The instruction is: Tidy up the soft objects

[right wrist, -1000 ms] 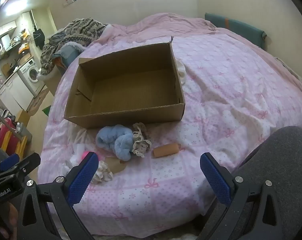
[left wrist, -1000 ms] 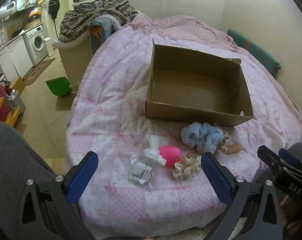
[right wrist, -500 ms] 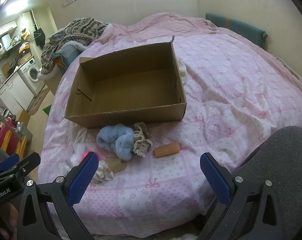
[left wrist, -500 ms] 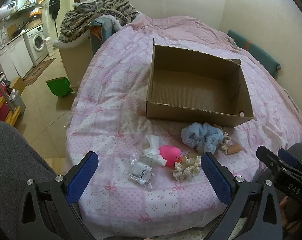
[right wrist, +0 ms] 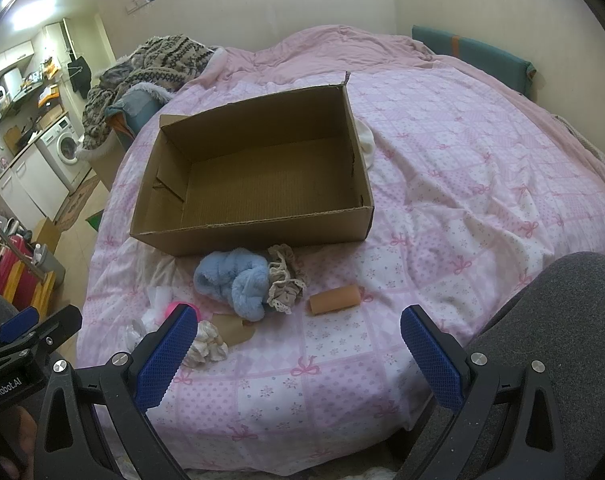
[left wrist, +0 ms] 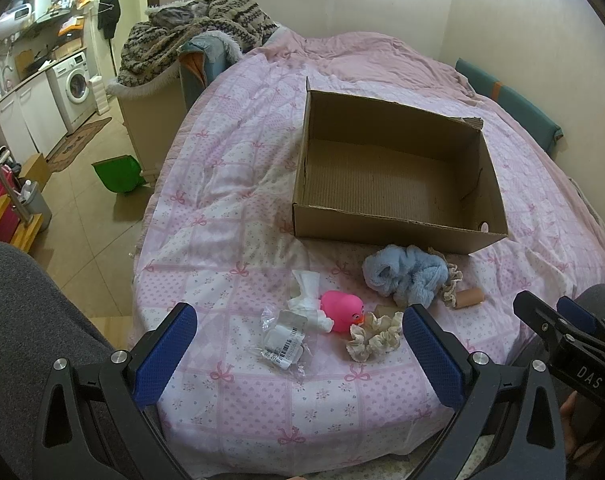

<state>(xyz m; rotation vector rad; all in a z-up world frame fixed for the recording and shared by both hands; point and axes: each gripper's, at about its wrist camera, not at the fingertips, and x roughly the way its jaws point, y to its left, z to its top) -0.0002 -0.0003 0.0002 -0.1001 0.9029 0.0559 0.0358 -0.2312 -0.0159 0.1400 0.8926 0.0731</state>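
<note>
An empty open cardboard box (left wrist: 394, 172) (right wrist: 254, 184) stands on the pink bedspread. In front of it lie a fluffy blue cloth (left wrist: 406, 274) (right wrist: 234, 280), a beige lace scrunchie (right wrist: 286, 284), a cream scrunchie (left wrist: 376, 334) (right wrist: 206, 346), a pink rubber duck (left wrist: 342, 316), a white crumpled cloth (left wrist: 308, 292), a clear plastic packet (left wrist: 284, 340) and a brown cardboard tube (left wrist: 468, 298) (right wrist: 336, 300). My left gripper (left wrist: 298, 354) is open and empty, held near the bed's front edge before the packet and duck. My right gripper (right wrist: 298, 354) is open and empty, held before the tube.
A pile of patterned blankets (left wrist: 194, 36) sits at the bed's far left. The floor to the left holds a green bin (left wrist: 118, 174) and a washing machine (left wrist: 76, 84). A teal cushion (left wrist: 510, 108) lies by the right wall. My grey-clad knees flank the grippers.
</note>
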